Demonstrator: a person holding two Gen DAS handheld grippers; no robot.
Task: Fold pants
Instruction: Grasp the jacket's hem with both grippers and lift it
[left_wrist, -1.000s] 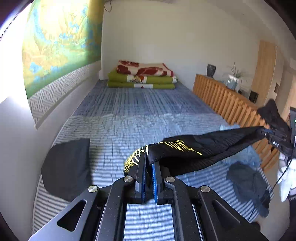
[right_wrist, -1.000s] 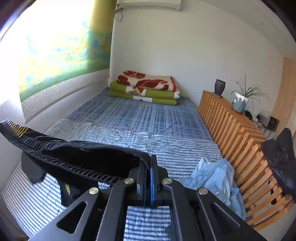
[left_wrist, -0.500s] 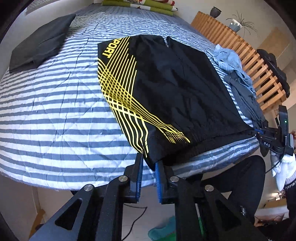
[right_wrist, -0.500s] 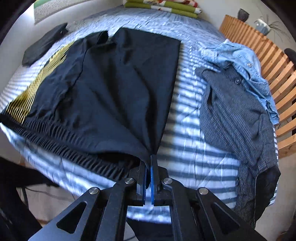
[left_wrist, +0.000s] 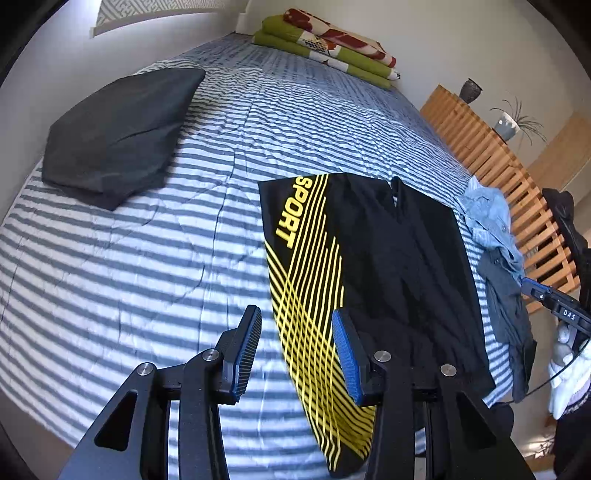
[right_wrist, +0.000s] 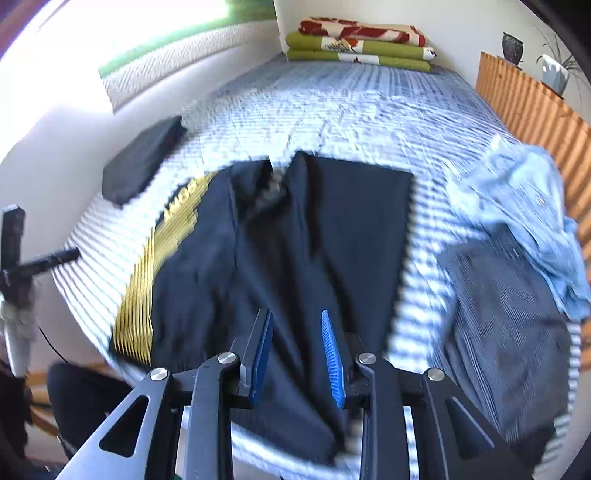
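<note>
The black sport shorts (left_wrist: 388, 258) lie flat on the striped bed (left_wrist: 147, 258); left gripper (left_wrist: 295, 354) and right gripper (right_wrist: 297, 354) hover above, fingers spread wide, empty.

Motion-blurred pants (right_wrist: 295, 240), waistband behind hand-held gripper (right_wrist: 297, 354).

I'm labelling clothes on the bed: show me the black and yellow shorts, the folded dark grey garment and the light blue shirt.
black and yellow shorts (left_wrist: 384, 254), left wrist view, black middle panel.
folded dark grey garment (left_wrist: 118, 136), left wrist view, top face.
light blue shirt (right_wrist: 524, 195), right wrist view, crumpled middle.
</note>
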